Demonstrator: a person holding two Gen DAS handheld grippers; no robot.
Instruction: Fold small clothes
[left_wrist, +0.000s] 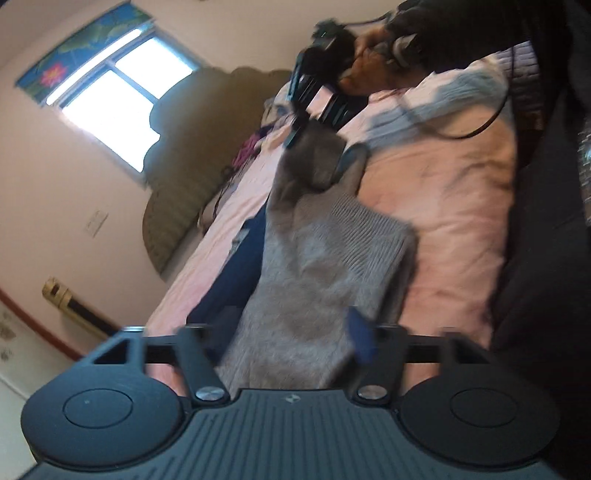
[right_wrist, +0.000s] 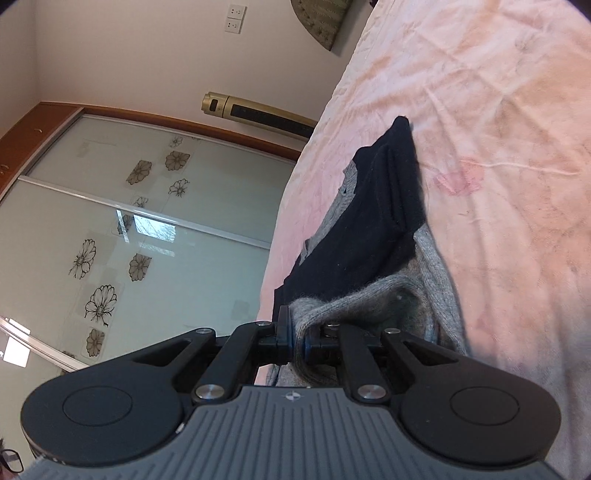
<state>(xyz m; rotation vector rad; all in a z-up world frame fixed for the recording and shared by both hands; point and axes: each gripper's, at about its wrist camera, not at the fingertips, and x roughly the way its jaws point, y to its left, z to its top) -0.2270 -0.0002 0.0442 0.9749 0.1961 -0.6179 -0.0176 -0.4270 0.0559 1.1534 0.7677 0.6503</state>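
Left wrist view is tilted and blurred: the left tongs (left_wrist: 284, 343) stand released, their two fingers spread wide apart near the bottom of the frame, with the grey knitted garment (left_wrist: 314, 280) lying between them but not pinched by either pad. The garment stretches away from the camera across the pink bedspread (left_wrist: 443, 192), its ribbed hem showing on the right side. A dark navy piece of clothing (left_wrist: 236, 273) lies along its left edge. At the far end of the grey knit, the right tongs (left_wrist: 306, 122) grip a raised corner of the fabric, and behind them a person's hand (left_wrist: 364, 70) and a pale knitted sleeve (left_wrist: 443, 99) are in view. A window (left_wrist: 114, 92) and a padded headboard (left_wrist: 207, 147) fill the background.

In the right wrist view, the right tongs (right_wrist: 297, 338) are clenched on a bunched fold of the grey knitted garment (right_wrist: 354, 302), the fabric squeezed between the two pads. Beyond the grip, the dark navy piece of clothing (right_wrist: 373, 225) lies on top of the grey knit, both resting on the pink bedspread (right_wrist: 480, 129). Beside the bed are a sliding wardrobe door (right_wrist: 147, 221) with flower patterns and a gold tower appliance (right_wrist: 255, 110).
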